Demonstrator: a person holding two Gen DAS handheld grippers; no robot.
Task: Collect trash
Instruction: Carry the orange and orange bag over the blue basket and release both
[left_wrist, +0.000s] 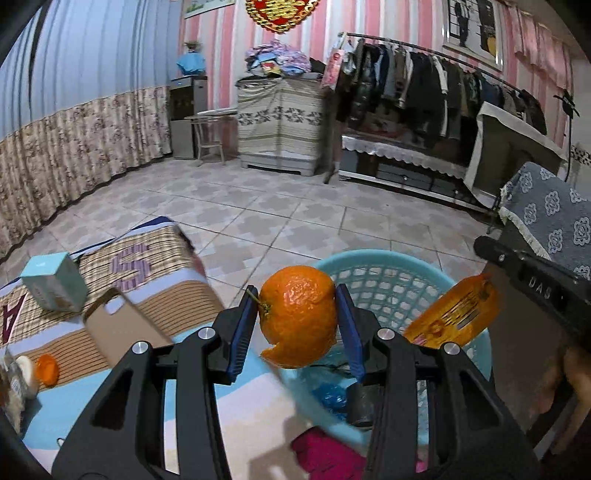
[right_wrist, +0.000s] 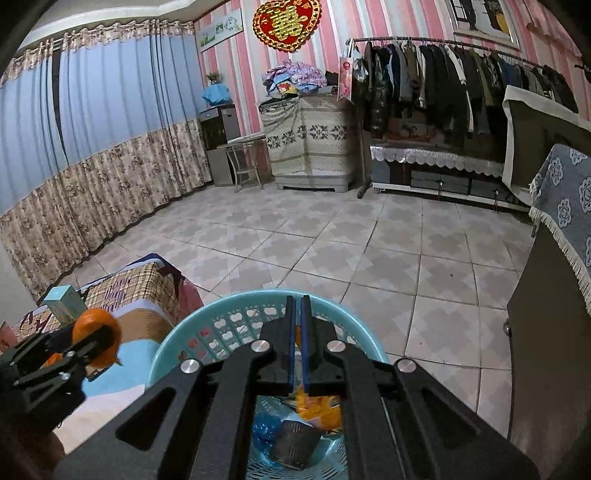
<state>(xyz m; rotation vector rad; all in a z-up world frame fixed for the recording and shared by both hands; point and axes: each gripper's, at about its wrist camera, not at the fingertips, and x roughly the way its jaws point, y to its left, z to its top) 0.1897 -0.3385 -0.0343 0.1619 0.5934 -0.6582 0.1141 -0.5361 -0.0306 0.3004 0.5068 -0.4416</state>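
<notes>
Left wrist: orange peel (left_wrist: 298, 317) upright; stem pointing left.

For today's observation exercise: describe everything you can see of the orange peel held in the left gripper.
The orange peel is a hollow, nearly whole rind, bright orange and dimpled, with a short stem on its left side and a torn, curling flap at the bottom. The left gripper is shut on it, a blue pad pressing each side. It hangs in the air at the near edge of the light blue basket, touching nothing else.
</notes>
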